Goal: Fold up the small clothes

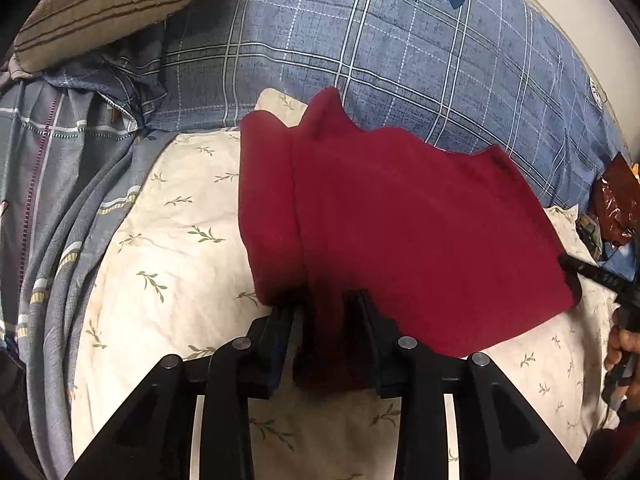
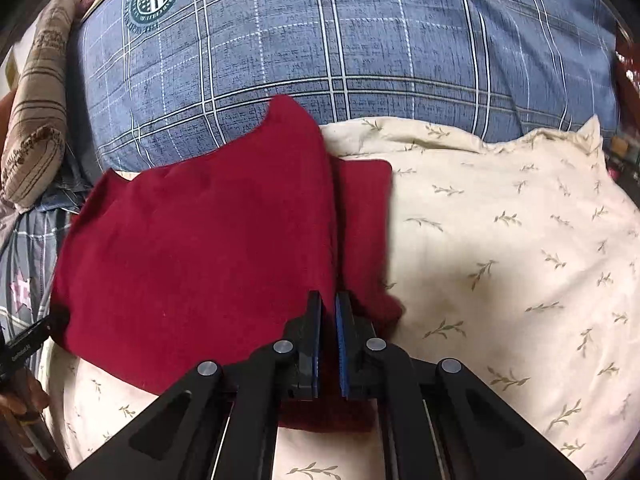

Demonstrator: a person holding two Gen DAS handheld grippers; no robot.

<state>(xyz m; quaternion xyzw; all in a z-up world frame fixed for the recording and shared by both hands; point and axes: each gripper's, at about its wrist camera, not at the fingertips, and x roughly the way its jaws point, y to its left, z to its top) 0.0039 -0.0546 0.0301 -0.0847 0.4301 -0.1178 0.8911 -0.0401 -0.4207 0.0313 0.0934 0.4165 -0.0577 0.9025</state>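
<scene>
- My right gripper (image 2: 329,300) has its two fingers drawn almost together, with a thin edge of the red cloth (image 2: 208,248) pinched between the blue pads at the cloth's near right corner.
- My left gripper (image 1: 326,308) stands partly apart, and a fold of the red cloth (image 1: 400,232) lies between its fingers at the near left corner; I cannot tell whether the pads press on it.
- The red cloth lies spread on the cream sheet (image 2: 500,240) printed with small leaf sprigs, one layer folded over another so a narrow strip shows along each side edge.
- In the right wrist view, my left hand (image 2: 22,396) shows at the cloth's left edge.
- In the left wrist view, my right hand (image 1: 618,344) shows just beyond the cloth's right corner.
- Behind the cloth, touching its far edge, lies a blue checked quilt (image 1: 400,60) with a round green badge.
- Left of the cloth, beyond the cream sheet, a grey striped blanket (image 1: 60,200) lies bunched.
- Behind that, far left of the cloth, sits a brown striped pillow (image 1: 104,4).
- Right of the cloth, near the quilt's edge, lies a shiny brown wrapper (image 1: 616,208).
</scene>
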